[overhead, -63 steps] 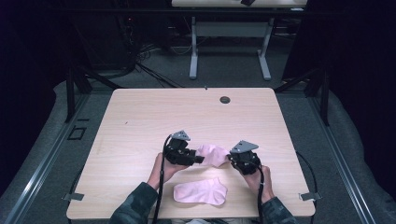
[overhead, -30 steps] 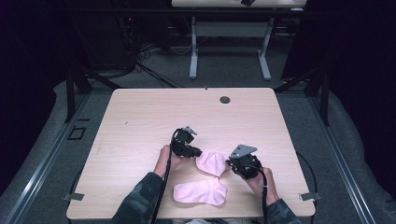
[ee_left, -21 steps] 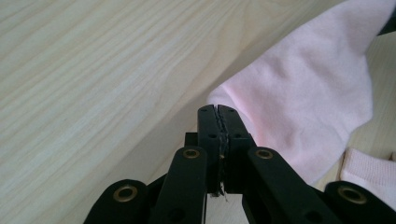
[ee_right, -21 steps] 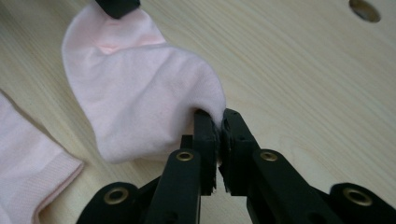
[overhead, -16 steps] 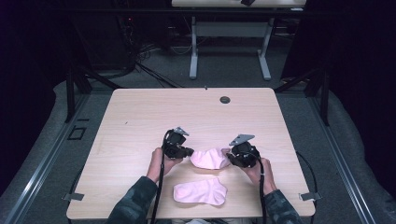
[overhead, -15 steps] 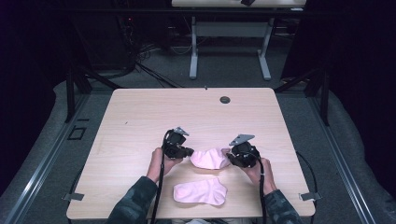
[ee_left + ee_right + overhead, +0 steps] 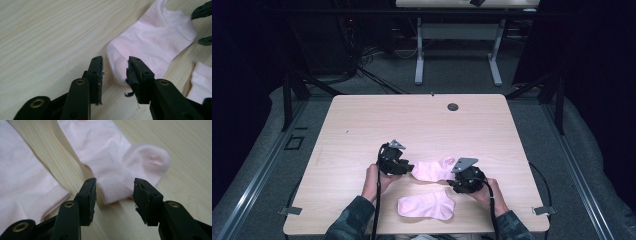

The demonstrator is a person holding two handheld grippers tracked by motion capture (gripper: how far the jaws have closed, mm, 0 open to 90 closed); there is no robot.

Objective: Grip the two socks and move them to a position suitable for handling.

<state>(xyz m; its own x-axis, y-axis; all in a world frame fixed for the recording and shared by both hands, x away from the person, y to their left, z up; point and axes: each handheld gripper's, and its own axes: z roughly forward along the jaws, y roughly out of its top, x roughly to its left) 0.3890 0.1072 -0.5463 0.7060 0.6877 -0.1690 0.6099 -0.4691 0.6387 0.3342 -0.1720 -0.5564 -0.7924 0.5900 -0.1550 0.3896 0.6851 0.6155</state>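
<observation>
Two pale pink socks lie flat on the wooden table (image 7: 362, 125). The farther sock (image 7: 432, 169) stretches between my two grippers; the nearer sock (image 7: 427, 206) lies by the front edge. My left gripper (image 7: 406, 167) is at the farther sock's left end. In the left gripper view its jaws (image 7: 115, 72) have just been opening, with the sock's rounded end (image 7: 150, 42) resting between them, unpinched. My right gripper (image 7: 451, 181) is at the right end. Its jaws (image 7: 113, 195) have also just been opening, and the sock's cuff (image 7: 117, 165) lies loose between the pads. The nearer sock (image 7: 22, 182) lies to their left.
A dark round grommet (image 7: 453, 106) sits in the tabletop near the far edge. Behind the table stands another table on white legs (image 7: 418, 55) over grey floor. Bare wood spreads to the left, right and back of the socks.
The farther sock, held up between both grippers before, now lies flat on the table. Both pairs of jaws have come apart off it. The left gripper has shifted to the left.
</observation>
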